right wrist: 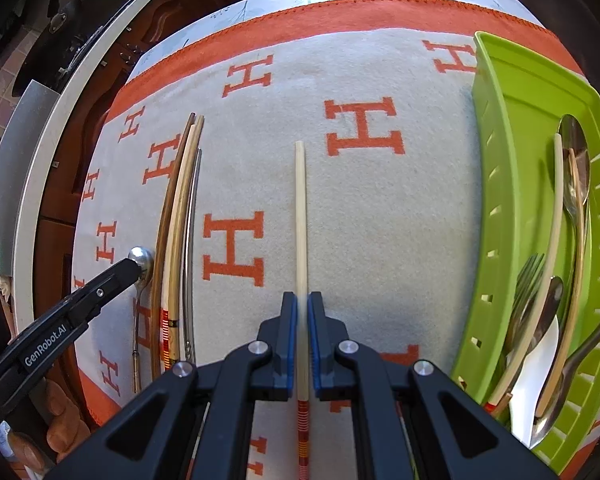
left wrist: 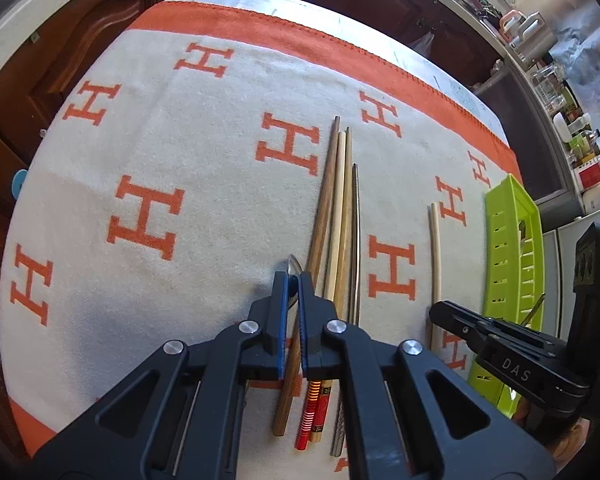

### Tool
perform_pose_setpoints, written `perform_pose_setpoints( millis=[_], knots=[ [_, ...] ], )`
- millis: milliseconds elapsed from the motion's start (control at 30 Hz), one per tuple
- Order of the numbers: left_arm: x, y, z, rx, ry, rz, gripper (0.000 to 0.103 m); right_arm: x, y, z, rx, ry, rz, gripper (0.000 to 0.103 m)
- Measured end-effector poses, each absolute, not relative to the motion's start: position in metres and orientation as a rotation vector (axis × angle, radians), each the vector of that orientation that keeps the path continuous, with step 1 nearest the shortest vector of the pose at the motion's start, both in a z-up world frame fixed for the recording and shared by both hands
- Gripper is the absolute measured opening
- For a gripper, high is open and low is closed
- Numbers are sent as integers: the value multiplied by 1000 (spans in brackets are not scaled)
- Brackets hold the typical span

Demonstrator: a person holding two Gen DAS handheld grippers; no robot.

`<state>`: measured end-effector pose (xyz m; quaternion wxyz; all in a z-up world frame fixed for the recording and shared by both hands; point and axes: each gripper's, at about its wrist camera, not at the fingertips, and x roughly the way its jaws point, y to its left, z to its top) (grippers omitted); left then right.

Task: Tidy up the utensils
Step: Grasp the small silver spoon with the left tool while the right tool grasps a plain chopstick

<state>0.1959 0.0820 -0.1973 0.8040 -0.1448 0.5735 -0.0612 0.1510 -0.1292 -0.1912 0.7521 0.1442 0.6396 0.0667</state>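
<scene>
1. My right gripper (right wrist: 302,308) has its jaws narrowed around a lone pale chopstick (right wrist: 300,208) lying on the desk's blanket (right wrist: 380,208); whether they touch it, I cannot tell.
2. My left gripper (left wrist: 294,280) pinches a small metal spoon (right wrist: 140,258) at its bowl (slippery there).
3. The chopstick is light and stiff; take it mid-length for the green tray (right wrist: 512,160).

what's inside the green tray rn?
Inside the green slotted plastic tray: metal spoons, a metal fork, a white spoon and pale chopsticks. Their overlap hides the tray floor beneath and the exact count.
</scene>
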Motion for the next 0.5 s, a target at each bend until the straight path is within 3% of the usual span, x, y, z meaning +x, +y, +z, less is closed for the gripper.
perform_pose_setpoints(
  millis=[500],
  knots=[
    [196, 59, -208, -243, 1253, -145, 6, 149, -135, -191, 339, 1391, 158, 6]
  ],
)
